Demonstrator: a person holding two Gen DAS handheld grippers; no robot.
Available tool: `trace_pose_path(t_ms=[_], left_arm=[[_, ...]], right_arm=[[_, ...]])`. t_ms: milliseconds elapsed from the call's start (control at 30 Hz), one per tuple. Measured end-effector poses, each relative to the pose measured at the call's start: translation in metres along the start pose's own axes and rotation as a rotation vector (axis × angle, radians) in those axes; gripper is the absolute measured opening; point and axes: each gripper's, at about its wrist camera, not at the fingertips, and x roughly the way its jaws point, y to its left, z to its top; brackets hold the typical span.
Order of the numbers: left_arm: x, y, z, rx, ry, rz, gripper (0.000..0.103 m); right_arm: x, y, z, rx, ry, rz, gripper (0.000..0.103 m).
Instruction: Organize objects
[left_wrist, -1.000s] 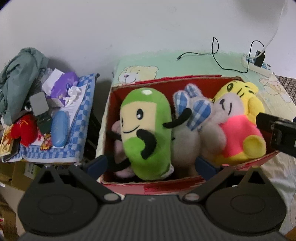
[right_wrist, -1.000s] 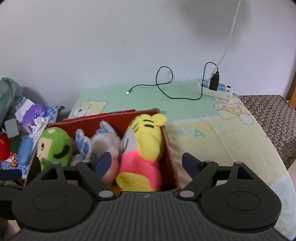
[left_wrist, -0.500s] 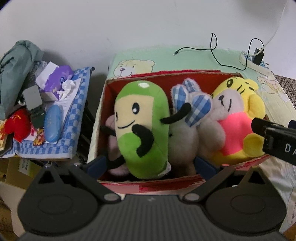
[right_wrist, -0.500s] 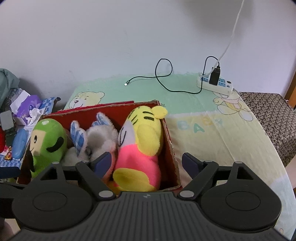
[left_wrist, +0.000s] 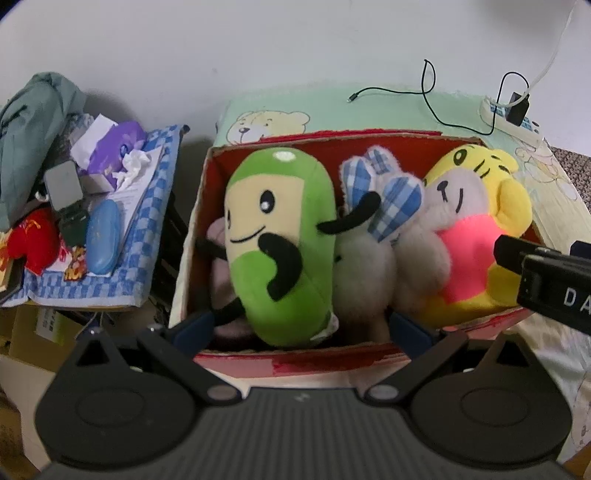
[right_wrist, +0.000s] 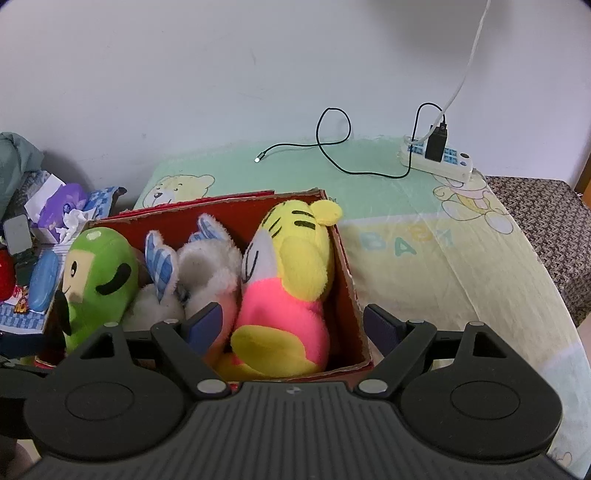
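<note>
On the bear-print sheet (right_wrist: 424, 266), the red box (left_wrist: 332, 363) is now seen closer; both grippers (left_wrist: 301, 328) (right_wrist: 293, 325) are spread, empty, apparently poised over the plush toys (left_wrist: 280, 243).

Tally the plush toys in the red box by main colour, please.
Green: 1, green plush
White, blue-checked ears: 1, bunny plush
Yellow and pink: 1, tiger plush
Pale pink, mostly hidden: 1, pink plush
Total: 4, all inside the red box

left gripper (left_wrist: 301, 328) | nearer red box (left_wrist: 332, 360) | right gripper (right_wrist: 293, 325) likewise
</note>
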Motion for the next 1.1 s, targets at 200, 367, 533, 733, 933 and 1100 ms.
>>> trace_pose_path(t_ms=[200, 367, 533, 733, 933, 1100], left_arm=[[0.000, 0.003, -0.002, -0.018, 0.000, 0.005, 0.101], [0.000, 0.004, -0.004, -0.018, 0.001, 0.006, 0.101], [-0.001, 0.003, -0.002, -0.013, -0.003, 0.012, 0.101], [-0.004, 0.003, 0.005, -0.002, -0.017, 0.017, 0.101], [-0.003, 0.003, 0.011, 0.004, -0.008, 0.015, 0.101], [0.000, 0.001, 0.011, 0.009, 0.005, 0.010, 0.101]], right_arm=[[0.000, 0.002, -0.002, -0.022, 0.008, 0.014, 0.085], [0.002, 0.003, -0.004, -0.025, 0.024, 0.022, 0.085], [0.005, 0.003, -0.003, -0.017, 0.045, 0.035, 0.085], [0.004, 0.004, -0.001, -0.021, 0.042, 0.040, 0.085], [0.006, 0.001, 0.005, -0.012, 0.047, 0.045, 0.085], [0.008, -0.001, 0.006, -0.017, 0.048, 0.031, 0.085]])
